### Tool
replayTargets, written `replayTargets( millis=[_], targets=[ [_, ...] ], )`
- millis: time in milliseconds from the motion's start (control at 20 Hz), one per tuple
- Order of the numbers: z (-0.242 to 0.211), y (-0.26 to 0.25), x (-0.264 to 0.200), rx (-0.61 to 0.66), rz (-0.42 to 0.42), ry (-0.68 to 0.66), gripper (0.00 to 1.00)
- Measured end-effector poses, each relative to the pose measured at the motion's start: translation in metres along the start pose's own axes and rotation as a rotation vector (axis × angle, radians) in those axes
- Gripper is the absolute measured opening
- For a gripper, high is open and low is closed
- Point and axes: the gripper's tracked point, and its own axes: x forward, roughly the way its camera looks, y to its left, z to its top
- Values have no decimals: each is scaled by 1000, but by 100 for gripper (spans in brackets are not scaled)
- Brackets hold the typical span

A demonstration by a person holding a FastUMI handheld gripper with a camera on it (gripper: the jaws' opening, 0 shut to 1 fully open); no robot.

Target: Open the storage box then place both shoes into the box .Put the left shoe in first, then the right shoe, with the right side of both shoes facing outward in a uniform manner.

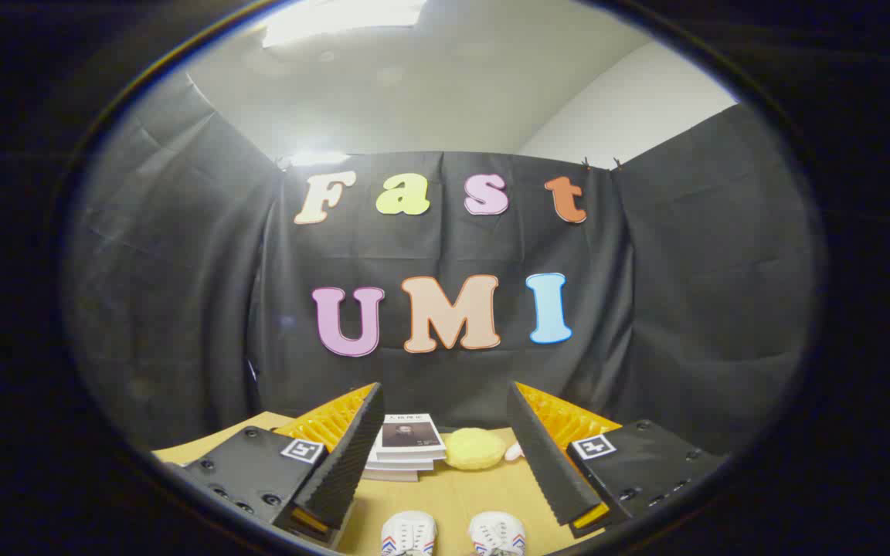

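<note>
While the gripper [445, 455] hangs above the table [453, 498], its jaws stand wide apart and hold nothing. Two shoes [453, 534] lie side by side on the wood between and below the fingers, toes pointing ahead; each is white with laces and red-and-blue stripes at the sides. Only their front parts can be seen. Beyond the fingers, near the cloth wall [182, 309], rest a stack of books [408, 448] and, just beside it, a yellow plush [474, 448].
</note>
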Motion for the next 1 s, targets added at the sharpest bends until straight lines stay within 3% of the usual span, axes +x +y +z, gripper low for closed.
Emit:
replayTargets(
  millis=[1000],
  targets=[
    [-22, 12, -5, -60, 43, 42, 100]
  ],
)
